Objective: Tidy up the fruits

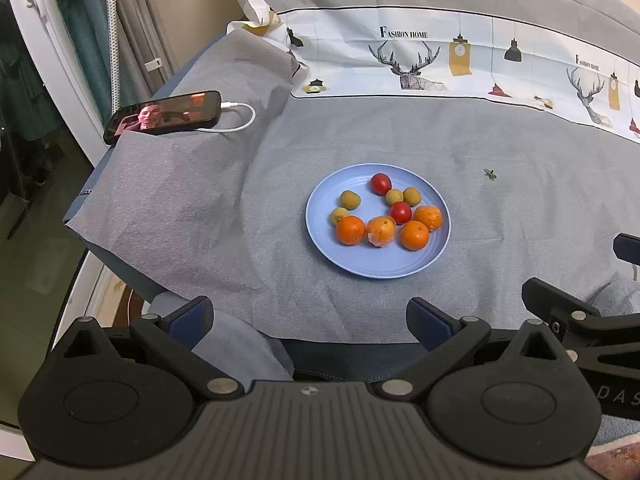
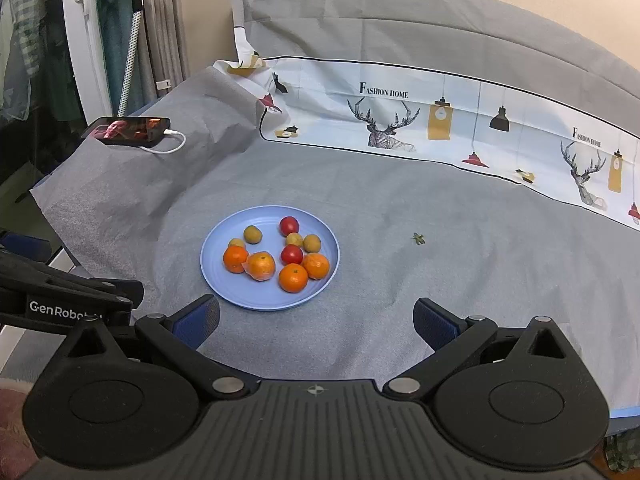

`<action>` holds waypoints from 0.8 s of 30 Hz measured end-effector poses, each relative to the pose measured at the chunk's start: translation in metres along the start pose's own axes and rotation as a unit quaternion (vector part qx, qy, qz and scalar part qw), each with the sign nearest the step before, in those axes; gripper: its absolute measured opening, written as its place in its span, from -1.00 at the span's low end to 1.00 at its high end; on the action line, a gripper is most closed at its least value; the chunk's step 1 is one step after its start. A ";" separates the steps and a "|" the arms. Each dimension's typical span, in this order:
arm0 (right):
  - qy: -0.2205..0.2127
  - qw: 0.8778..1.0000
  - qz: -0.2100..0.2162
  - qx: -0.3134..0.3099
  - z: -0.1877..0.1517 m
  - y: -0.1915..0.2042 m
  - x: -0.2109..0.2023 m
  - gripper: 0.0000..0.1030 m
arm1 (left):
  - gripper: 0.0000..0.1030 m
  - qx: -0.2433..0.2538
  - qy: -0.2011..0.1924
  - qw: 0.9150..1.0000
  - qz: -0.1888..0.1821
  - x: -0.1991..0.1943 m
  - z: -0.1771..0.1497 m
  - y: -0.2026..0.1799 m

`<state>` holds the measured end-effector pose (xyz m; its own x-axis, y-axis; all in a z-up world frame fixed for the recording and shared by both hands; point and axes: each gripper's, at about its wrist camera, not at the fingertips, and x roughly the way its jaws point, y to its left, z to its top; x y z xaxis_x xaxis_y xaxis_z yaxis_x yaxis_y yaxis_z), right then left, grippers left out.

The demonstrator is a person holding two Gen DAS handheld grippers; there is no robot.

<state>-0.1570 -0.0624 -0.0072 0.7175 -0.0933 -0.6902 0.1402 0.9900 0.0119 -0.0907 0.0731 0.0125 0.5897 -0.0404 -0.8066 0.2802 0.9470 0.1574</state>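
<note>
Bed under a grey sheet, patterned pillowcase along the far side. Left gripper and right gripper both hang over the near edge — jaws spread wide, nothing held. Blue plate sits mid-bed, ahead of both. On it: four oranges along the near side, touching or nearly so; two tomatoes and four small brown-yellow fruits behind. Phone, screen lit, cable plugged in — far left, well apart. Small green stem bit right of the plate.
</note>
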 end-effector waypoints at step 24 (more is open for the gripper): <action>0.001 1.000 0.000 0.001 0.000 0.000 0.001 0.98 | 0.99 0.006 0.003 1.000 -0.003 0.001 0.001 -0.003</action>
<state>-0.1562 -0.0629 -0.0082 0.7161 -0.0928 -0.6918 0.1412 0.9899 0.0134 -0.0902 0.0699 0.0114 0.5833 -0.0437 -0.8111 0.2932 0.9425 0.1601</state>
